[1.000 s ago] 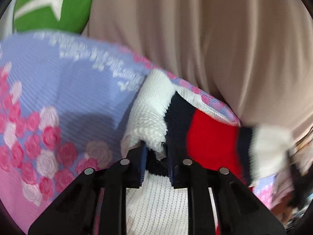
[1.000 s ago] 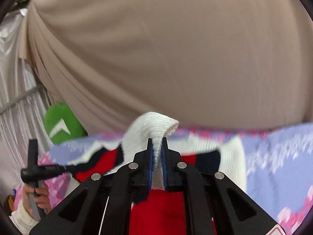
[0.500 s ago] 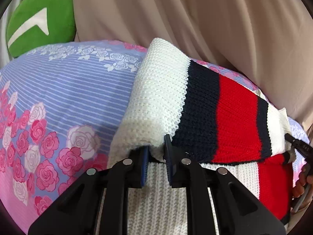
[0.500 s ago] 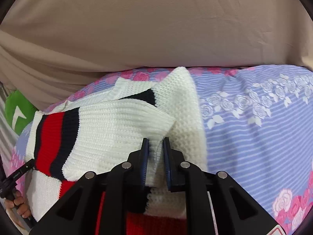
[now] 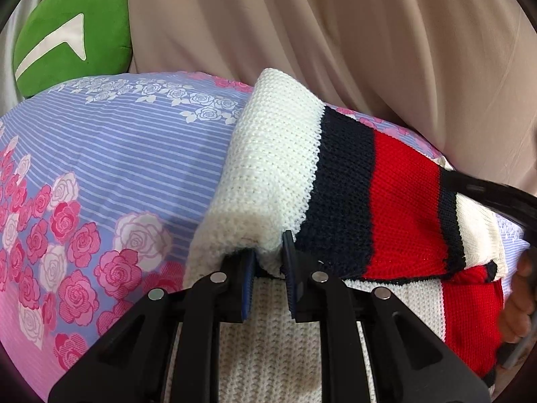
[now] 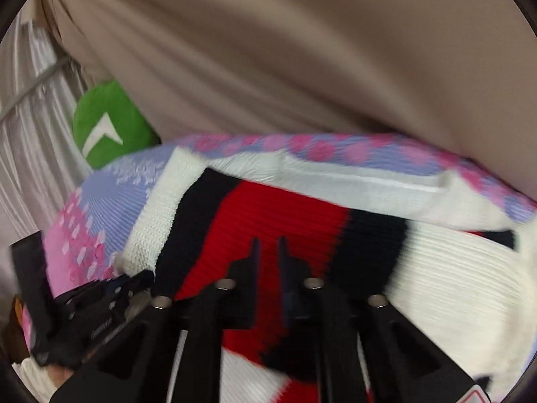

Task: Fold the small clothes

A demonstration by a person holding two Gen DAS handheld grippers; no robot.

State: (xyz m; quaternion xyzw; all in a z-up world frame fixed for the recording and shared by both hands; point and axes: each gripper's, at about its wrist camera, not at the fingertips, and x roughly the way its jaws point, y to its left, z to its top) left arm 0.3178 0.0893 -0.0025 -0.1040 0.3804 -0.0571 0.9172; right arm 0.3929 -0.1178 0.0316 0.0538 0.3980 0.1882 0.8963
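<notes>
A small knit sweater (image 5: 339,181) with white, navy and red stripes lies on a floral bedsheet (image 5: 100,168). A sleeve is folded across its body. My left gripper (image 5: 268,268) is shut on the white fold edge of the sweater at its left side. In the blurred right wrist view, the sweater (image 6: 275,221) lies spread below my right gripper (image 6: 268,252). Its jaws stand slightly apart with nothing between them, hovering over the red band. The left gripper (image 6: 131,282) shows at the lower left of that view.
A green cushion (image 5: 70,33) with a white arrow mark sits at the bed's far left corner. A beige curtain (image 5: 335,33) hangs close behind the bed. Silver drapes (image 6: 30,134) hang at the left. The right gripper's black body (image 5: 496,194) crosses the sweater's right end.
My right gripper has let go of the white sleeve edge and swung left over the sweater's middle. The sleeve now lies laid across the body. My left gripper keeps its hold.
</notes>
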